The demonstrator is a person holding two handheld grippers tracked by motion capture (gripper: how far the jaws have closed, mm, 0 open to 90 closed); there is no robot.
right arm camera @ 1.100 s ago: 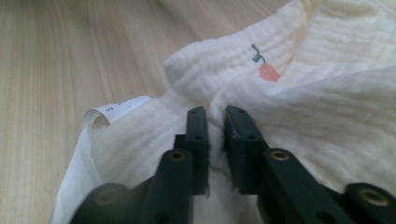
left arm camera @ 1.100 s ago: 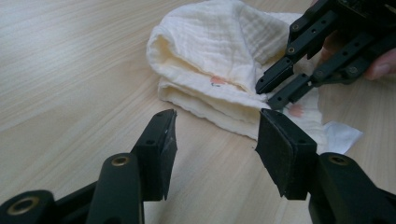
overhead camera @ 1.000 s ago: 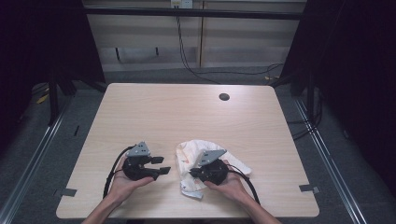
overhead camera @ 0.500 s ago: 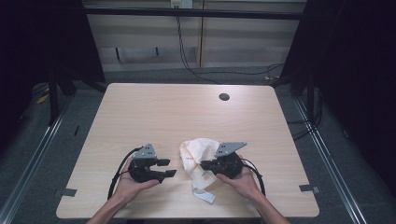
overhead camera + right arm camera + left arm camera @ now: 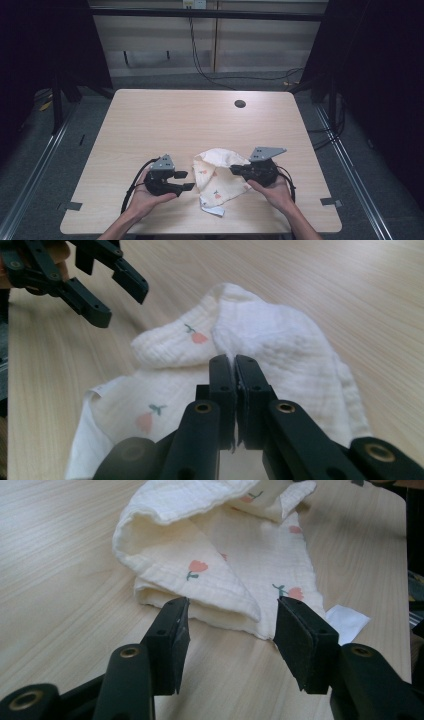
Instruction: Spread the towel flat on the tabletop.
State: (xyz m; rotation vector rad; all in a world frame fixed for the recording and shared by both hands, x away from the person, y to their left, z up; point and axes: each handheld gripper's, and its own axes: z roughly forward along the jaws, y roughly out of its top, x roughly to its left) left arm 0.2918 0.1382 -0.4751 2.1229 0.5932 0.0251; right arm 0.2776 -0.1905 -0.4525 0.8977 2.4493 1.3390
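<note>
A cream muslin cloth [image 5: 216, 176] printed with small red flowers lies crumpled near the table's front edge, between my two grippers. My right gripper [image 5: 234, 171] is shut on a raised fold of the cloth at its right side; in the right gripper view the jaws [image 5: 234, 361] pinch the fabric [image 5: 280, 335] between them. My left gripper [image 5: 186, 181] stands open just left of the cloth. In the left gripper view its jaws [image 5: 231, 614] frame the near folded edge of the cloth [image 5: 220, 570] without touching it. A white label [image 5: 346, 622] sticks out at one corner.
The cloth rests on a light wooden table [image 5: 165, 125] with a round cable hole [image 5: 240, 104] at the back. My left gripper [image 5: 107, 290] also appears at the top left of the right gripper view. Dark floor, rails and cables surround the table.
My right gripper has moved right and upward with the cloth's fold in it, drawing the cloth out. My left gripper has drifted right, closer to the cloth.
</note>
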